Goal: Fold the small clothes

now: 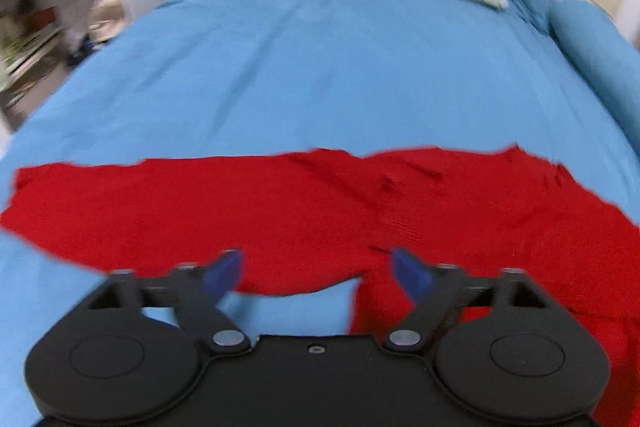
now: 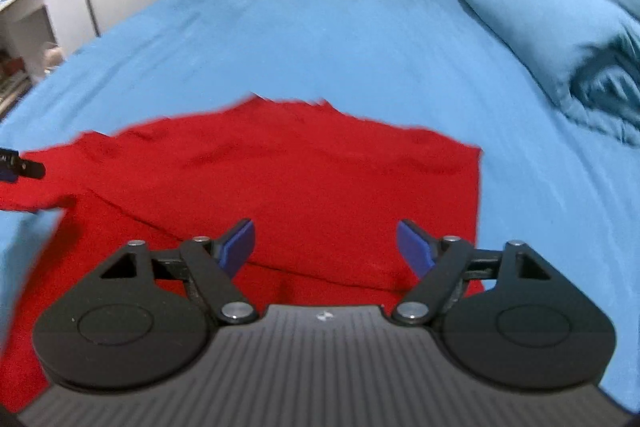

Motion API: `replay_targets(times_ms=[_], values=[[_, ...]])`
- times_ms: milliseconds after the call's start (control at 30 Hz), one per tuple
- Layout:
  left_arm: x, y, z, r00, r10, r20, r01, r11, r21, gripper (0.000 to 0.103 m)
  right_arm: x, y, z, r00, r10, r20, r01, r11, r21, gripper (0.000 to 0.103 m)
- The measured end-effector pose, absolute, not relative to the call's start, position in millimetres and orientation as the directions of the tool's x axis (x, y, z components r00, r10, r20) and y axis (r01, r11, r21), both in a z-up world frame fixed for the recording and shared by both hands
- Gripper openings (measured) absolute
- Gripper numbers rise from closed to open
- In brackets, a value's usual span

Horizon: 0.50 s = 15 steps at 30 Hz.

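We are working over a red knit sweater [image 2: 280,183] that is lying spread on the blue bedsheet [image 2: 320,39], flat so its edges are reachable for folding. We are holding the right gripper [image 2: 325,241] spread wide and empty above the body panel. Our left gripper [image 1: 318,269] is likewise gaping, holding nothing, hovering near the sleeve [image 1: 120,203], probably ready to fold it inward.
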State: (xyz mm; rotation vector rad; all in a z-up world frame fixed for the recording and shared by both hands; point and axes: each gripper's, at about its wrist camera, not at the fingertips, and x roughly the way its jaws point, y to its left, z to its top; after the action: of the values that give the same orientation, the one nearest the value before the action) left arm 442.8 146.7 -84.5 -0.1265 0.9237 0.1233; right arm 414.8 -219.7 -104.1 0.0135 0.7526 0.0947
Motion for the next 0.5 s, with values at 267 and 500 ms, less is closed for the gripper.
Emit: replay_targets(times_ms=[267,500], values=[[405,263,-64,0.596,0.159,-0.787,-0.385,0.917,-0.107,0.103,407,-140,-69,0.712,0.161,-0.684,-0.115,0.987,0.114,0.103],[397,385,-111,0.618,0.134,-0.775,-0.586,0.736,-0.34,0.08,417,-74,-96,0.667,0.175,-0.724,-0.081,0.983,0.163,0.103]])
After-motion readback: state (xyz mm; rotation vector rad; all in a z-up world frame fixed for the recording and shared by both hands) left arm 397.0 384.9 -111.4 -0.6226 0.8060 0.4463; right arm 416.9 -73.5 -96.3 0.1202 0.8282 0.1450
